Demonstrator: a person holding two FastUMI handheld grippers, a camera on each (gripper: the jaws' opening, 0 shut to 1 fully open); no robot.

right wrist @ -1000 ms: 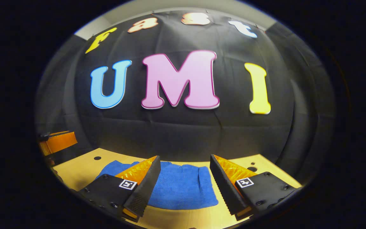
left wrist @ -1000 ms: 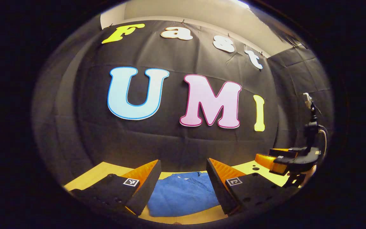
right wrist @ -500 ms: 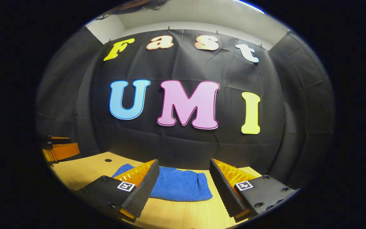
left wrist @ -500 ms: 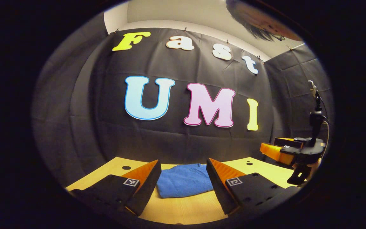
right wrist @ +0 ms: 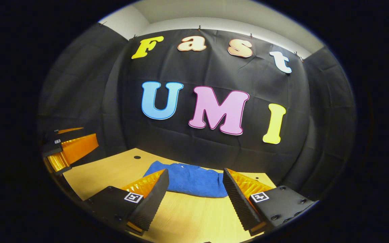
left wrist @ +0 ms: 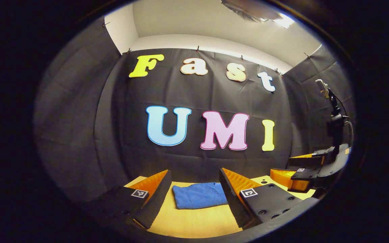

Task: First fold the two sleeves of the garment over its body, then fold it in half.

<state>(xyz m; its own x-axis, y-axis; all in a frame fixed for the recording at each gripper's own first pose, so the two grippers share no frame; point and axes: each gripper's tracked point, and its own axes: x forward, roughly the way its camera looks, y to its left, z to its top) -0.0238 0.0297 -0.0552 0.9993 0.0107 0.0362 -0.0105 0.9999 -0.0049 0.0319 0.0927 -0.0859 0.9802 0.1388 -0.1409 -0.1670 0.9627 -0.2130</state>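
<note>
Blue garment (left wrist: 199, 199) lies folded on the table (right wrist: 113, 172) – low centre of frame, ahead of both wide-open grippers – left gripper (left wrist: 194, 195), right gripper (right wrist: 196, 199).

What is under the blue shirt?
The folded blue shirt lies flat on the wooden table, which shows all around it. Whatever might sit beneath the cloth itself is covered, as are the folded-in sleeves. Both grippers, left and right, are off it, open.

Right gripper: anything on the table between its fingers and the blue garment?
Nothing. In the right gripper view, bare wooden table runs from the open right gripper to the folded blue garment.
</note>
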